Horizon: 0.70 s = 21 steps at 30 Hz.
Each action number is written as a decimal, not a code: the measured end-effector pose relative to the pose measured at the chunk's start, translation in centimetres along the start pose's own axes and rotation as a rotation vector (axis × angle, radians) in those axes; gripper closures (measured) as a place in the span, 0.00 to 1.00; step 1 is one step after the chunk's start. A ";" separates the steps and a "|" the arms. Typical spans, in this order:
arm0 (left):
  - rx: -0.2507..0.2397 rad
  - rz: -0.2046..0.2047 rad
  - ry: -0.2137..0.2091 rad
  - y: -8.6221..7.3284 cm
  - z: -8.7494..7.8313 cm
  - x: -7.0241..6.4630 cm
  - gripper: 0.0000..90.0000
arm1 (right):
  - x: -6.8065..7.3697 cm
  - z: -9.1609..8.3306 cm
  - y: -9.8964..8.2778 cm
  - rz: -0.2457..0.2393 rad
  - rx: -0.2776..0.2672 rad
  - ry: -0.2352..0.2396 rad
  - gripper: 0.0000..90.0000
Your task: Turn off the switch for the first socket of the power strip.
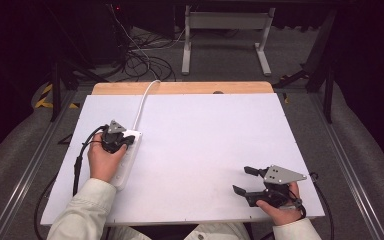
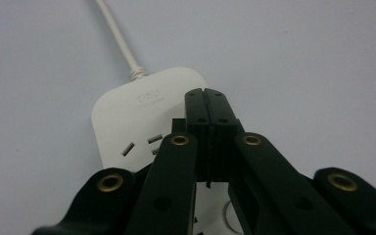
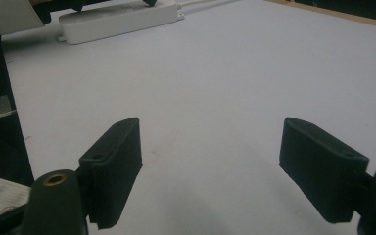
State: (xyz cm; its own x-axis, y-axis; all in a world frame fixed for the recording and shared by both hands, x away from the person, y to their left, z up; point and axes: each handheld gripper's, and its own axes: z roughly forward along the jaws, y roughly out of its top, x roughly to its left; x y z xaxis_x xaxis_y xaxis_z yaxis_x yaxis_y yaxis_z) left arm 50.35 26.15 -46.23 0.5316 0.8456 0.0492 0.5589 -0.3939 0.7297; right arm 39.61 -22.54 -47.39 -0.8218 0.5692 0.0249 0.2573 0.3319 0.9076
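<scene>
A white power strip (image 1: pixel 126 162) lies along the left side of the white table (image 1: pixel 205 130), and its white cable (image 1: pixel 142 102) runs off toward the back edge. My left gripper (image 1: pixel 125 140) is over the strip's far end, near where the cable enters. In the left gripper view the gripper (image 2: pixel 206 98) is shut, pad against pad with nothing between, just above the strip (image 2: pixel 142 107) and its sockets. My right gripper (image 1: pixel 244 180) rests open near the front right corner. Bare table shows between its pads (image 3: pixel 210 127), and the strip (image 3: pixel 117 22) lies far off.
A wooden strip (image 1: pixel 180 88) borders the table's back edge. Beyond it on the floor are a white table frame (image 1: pixel 225 22) and loose cables (image 1: pixel 140 55). Black cables trail from both grippers off the table's sides.
</scene>
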 end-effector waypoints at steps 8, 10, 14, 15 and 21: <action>0.003 0.006 0.005 0.0 0.0 -0.1 1.00 | 0.1 0.0 0.0 0.002 -0.002 0.002 0.27; 0.005 0.006 0.005 0.0 0.0 -0.1 1.00 | 0.1 0.0 0.0 0.002 -0.002 0.002 0.27; 0.002 -0.010 -0.004 0.0 0.0 -0.1 1.00 | 0.1 0.0 0.0 0.004 -0.003 0.006 0.27; 0.005 0.001 0.002 0.0 0.0 -0.1 1.00 | 0.1 0.0 0.0 0.004 -0.003 0.007 0.27; 0.005 0.004 0.004 0.0 0.0 -0.1 1.00 | 0.1 0.0 0.0 0.005 -0.002 0.011 0.27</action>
State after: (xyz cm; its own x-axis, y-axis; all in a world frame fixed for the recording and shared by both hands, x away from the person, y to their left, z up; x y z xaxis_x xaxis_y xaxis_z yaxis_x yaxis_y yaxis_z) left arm 50.29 26.01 -46.27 0.5312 0.8455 0.0544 0.5601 -0.3987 0.7262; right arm 39.53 -22.47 -47.37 -0.8258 0.5629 0.0342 0.2606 0.3272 0.9083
